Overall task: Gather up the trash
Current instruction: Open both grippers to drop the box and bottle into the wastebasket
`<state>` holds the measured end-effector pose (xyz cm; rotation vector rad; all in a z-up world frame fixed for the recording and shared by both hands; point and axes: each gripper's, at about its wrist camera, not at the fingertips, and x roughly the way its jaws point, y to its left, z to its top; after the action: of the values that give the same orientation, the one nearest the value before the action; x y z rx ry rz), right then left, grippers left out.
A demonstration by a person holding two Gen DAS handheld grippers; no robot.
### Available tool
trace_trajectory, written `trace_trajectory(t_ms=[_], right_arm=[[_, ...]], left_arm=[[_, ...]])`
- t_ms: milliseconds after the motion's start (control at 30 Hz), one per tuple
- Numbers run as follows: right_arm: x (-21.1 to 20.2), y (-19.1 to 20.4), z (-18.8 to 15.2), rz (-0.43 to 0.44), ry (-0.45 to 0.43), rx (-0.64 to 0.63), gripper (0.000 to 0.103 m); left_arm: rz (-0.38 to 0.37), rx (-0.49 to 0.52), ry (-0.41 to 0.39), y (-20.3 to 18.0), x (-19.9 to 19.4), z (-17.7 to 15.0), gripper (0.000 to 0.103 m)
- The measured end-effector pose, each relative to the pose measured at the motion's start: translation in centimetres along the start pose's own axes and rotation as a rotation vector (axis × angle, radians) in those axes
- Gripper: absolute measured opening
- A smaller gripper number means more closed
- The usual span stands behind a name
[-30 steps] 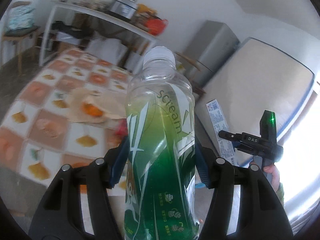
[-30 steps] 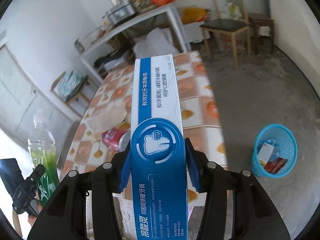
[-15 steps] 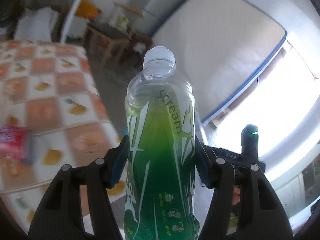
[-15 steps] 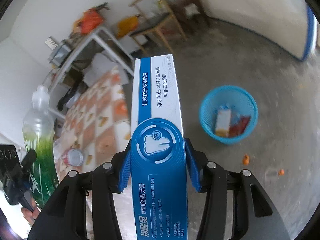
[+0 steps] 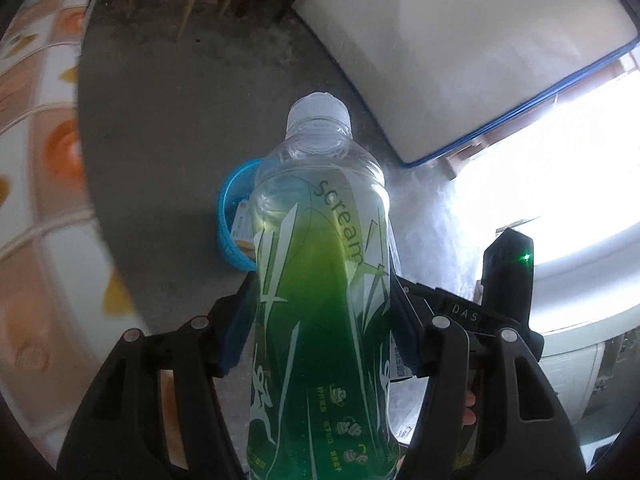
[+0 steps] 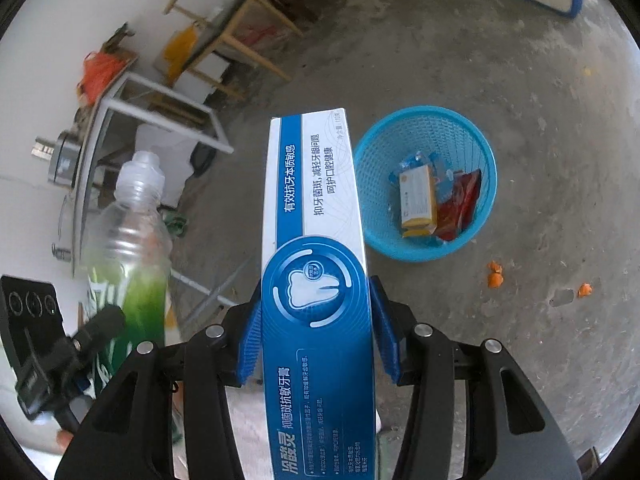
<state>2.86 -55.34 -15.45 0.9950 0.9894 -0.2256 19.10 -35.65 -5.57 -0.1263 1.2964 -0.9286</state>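
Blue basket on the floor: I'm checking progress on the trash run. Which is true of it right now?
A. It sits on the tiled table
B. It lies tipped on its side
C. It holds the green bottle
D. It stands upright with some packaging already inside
D: the blue basket stands upright on the concrete floor with a yellow-and-white box and a red wrapper inside, while the green bottle sits clamped in the left gripper.
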Motion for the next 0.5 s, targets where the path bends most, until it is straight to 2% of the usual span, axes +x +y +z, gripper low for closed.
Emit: trace_trajectory(t_ms=[67,100,167,200,233,333,500], right_arm=[[0.7,-0.9,2.2,-0.012,-0.023,0.027,0.05],[1.0,-1.6,3.5,-0.023,-0.043,0.042,0.054],[2.1,-3.8,6.1,-0.042,-0.087,0.072,0.066],[2.7,-5.0,6.7,-0.057,-0.092,0.097,0.067],[3.1,-5.7,7.0,-0.067,-0.09,0.121,0.067],[4.0,-8.0,6.0,-0.08,-0.079,0.168,0.067],[4.5,-9.4,2.6,-0.099,-0.062,0.144,0.067]], left_arm=[[-0.003,0.016,0.008,-1.1,1.4,1.5,0.058],[-0.024,0.029,0.019,-1.7,2.6,2.9,0.058],[-0.037,0.037,0.034,-2.0,4.3,4.4,0.071],[-0.024,0.029,0.03,-1.8,4.6,4.7,0.075],[-0.004,0.008,0.013,-1.5,4.8,4.8,0.075],[-0.034,-0.019,0.011,-0.3,4.3,3.5,0.075],[-0.024,0.021,-0.036,0.6,1.4,0.8,0.075]])
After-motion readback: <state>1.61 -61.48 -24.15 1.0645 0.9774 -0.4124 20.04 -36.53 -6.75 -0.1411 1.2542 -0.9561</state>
